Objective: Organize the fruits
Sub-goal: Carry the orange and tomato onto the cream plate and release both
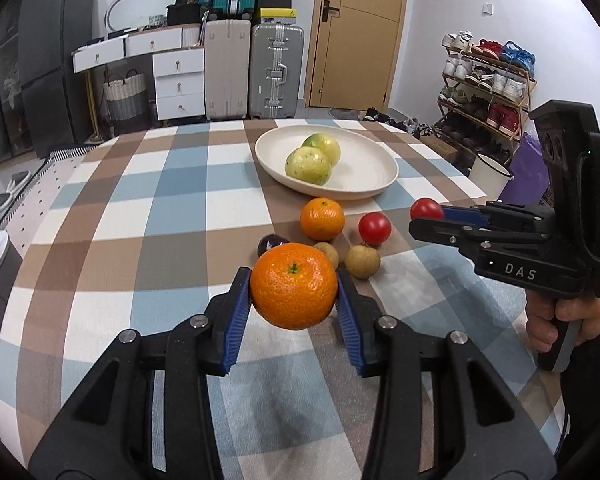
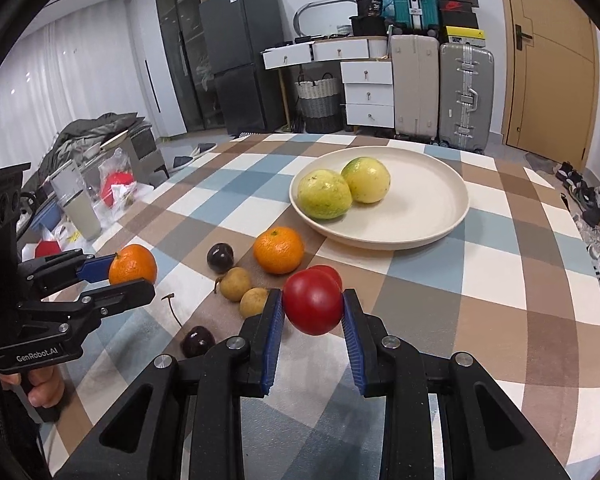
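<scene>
My left gripper (image 1: 294, 286) is shut on an orange (image 1: 293, 285) and holds it above the checked tablecloth; it also shows in the right wrist view (image 2: 132, 274). My right gripper (image 2: 312, 304) is shut on a red tomato (image 2: 313, 302), also seen from the left wrist (image 1: 426, 209). A cream plate (image 1: 374, 172) holds two yellow-green fruits (image 1: 309, 166). On the cloth lie a second orange (image 1: 322, 218), a second tomato (image 1: 375, 229), two small brown fruits (image 1: 362, 261) and two dark plums (image 2: 220, 257).
The table (image 1: 140, 216) has a checked cloth. Suitcases (image 1: 276, 72), white drawers (image 1: 178, 80) and a door stand behind it. A shoe rack (image 1: 488, 92) is at the right. Clutter and a couch lie on the floor left in the right wrist view (image 2: 100, 184).
</scene>
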### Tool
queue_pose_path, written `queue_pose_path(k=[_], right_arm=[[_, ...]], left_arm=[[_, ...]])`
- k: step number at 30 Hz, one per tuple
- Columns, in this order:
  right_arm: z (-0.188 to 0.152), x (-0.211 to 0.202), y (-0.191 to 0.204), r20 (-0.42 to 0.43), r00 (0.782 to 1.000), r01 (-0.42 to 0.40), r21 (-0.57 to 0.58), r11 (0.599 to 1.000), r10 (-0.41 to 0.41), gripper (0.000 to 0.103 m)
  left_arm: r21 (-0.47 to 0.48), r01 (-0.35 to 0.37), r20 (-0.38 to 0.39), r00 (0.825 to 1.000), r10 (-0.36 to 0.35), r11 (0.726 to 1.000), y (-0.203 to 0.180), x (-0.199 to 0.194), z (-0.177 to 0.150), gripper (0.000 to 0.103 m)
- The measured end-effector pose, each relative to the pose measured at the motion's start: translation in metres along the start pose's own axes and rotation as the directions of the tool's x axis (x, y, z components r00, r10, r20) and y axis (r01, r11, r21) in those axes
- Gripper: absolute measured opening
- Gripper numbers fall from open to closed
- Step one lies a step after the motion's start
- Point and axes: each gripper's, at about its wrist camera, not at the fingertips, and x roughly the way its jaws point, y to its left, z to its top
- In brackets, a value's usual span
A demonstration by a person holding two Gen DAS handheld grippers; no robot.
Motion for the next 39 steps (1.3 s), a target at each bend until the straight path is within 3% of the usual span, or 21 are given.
queue_pose_path(k=[14, 17, 39], right_arm=[[0.029, -0.015, -0.025, 0.042, 0.999, 0.027, 0.017, 0.999, -0.028, 0.029], [0.036, -0.017, -0.034, 0.083, 0.996, 0.041, 0.034, 0.999, -0.044, 0.029], [0.066, 0.025, -0.087, 0.05, 0.996, 0.063, 0.121, 0.991, -0.07, 0.029]], left_arm=[[0.017, -0.003, 0.084, 0.996, 0.001, 1.0, -0.012, 0.016, 0.052, 0.038], [0.018, 0.012, 0.094, 0.995, -0.014, 1.0, -0.015, 0.025, 0.064, 0.038], [0.073, 0.035, 0.019, 0.999, -0.037, 0.997, -0.048, 0.122, 0.109, 0.039]])
